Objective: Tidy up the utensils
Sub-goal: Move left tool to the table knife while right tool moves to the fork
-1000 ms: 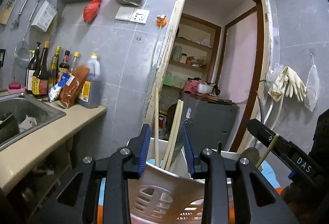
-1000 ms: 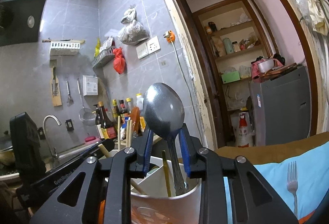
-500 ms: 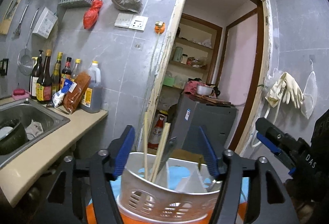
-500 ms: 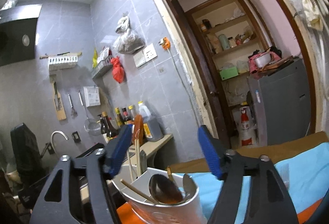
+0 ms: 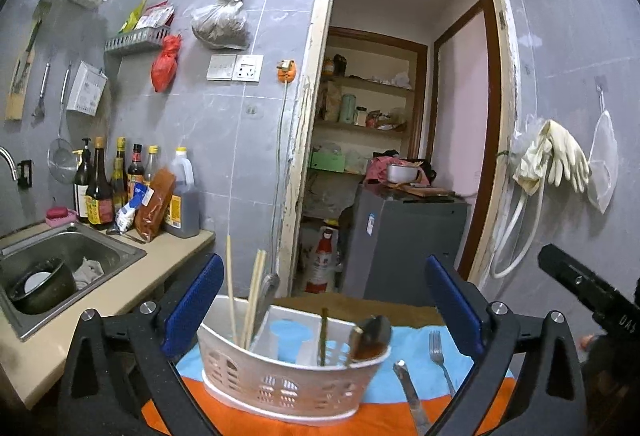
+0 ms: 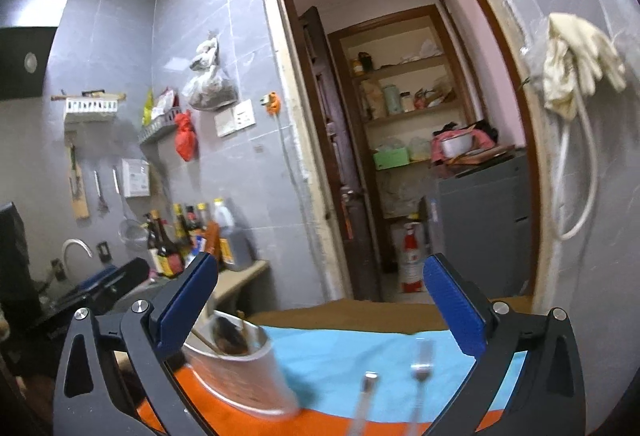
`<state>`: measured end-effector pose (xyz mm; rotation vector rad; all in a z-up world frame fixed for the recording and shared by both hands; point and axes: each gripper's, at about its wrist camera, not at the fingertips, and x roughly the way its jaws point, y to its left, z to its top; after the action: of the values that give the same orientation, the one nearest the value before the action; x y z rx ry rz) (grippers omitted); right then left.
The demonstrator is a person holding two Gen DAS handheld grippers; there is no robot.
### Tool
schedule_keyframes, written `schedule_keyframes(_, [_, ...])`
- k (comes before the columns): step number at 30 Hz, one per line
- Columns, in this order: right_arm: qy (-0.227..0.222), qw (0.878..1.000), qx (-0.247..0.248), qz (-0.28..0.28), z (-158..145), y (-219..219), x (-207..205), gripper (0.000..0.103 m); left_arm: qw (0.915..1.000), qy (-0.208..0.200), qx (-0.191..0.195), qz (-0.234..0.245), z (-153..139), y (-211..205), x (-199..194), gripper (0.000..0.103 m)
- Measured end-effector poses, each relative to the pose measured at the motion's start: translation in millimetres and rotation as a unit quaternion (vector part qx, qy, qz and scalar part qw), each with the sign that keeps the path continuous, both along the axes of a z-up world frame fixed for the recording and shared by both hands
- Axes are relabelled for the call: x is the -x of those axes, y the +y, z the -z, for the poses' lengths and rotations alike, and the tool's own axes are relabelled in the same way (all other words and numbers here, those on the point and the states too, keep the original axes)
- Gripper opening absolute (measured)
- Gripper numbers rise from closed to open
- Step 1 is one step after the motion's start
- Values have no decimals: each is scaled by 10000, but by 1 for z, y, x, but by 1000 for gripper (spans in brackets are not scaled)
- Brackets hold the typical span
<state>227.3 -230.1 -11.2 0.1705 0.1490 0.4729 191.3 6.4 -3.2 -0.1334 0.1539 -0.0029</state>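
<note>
A white perforated utensil basket [image 5: 288, 384] stands on a blue and orange cloth [image 5: 416, 368]. It holds chopsticks [image 5: 244, 300], a metal utensil and a spoon [image 5: 370, 334]. A fork [image 5: 440, 356] and a metal handle [image 5: 408, 392] lie on the cloth right of it. My left gripper [image 5: 320, 310] is open and empty, its jaws either side of the basket. My right gripper [image 6: 320, 308] is open and empty, above the cloth, with the basket [image 6: 236, 368] at lower left and the fork [image 6: 422, 368] and handle [image 6: 366, 392] below, blurred.
A counter with a sink [image 5: 60, 268], bottles [image 5: 120, 187] and packets is at the left. An open doorway [image 5: 400, 139] leads to shelves and a grey cabinet [image 5: 400, 240]. Gloves [image 5: 556, 155] hang on the right wall. The right gripper's body [image 5: 592, 296] shows at right.
Both grippers opened wide. The right let the spoon go into the basket and drew back to the right. The left let go of the basket and backed off.
</note>
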Motion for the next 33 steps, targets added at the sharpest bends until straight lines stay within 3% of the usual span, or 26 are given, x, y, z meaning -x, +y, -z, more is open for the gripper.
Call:
schedule_keyframes(10, [261, 9985, 417, 258, 32, -46, -1, 103, 9993, 367, -3, -65, 45, -52, 8, 98])
schedule_keyframes(17, [773, 9957, 448, 255, 68, -67, -24, 103, 9942, 1044, -182, 168, 84, -83, -12, 98])
schedule_keyframes(24, [1607, 9865, 319, 30, 99, -86, -55, 102, 9814, 1848, -248, 459, 119, -100, -44, 98])
schedule_keyframes(27, [1939, 9800, 414, -194, 108, -84, -70, 89, 9764, 2064, -257, 586, 128, -106, -53, 94])
schedule_keyframes(33, [2550, 9624, 668, -662, 129, -75, -96, 66, 9577, 2716, -369, 881, 146, -119, -80, 65])
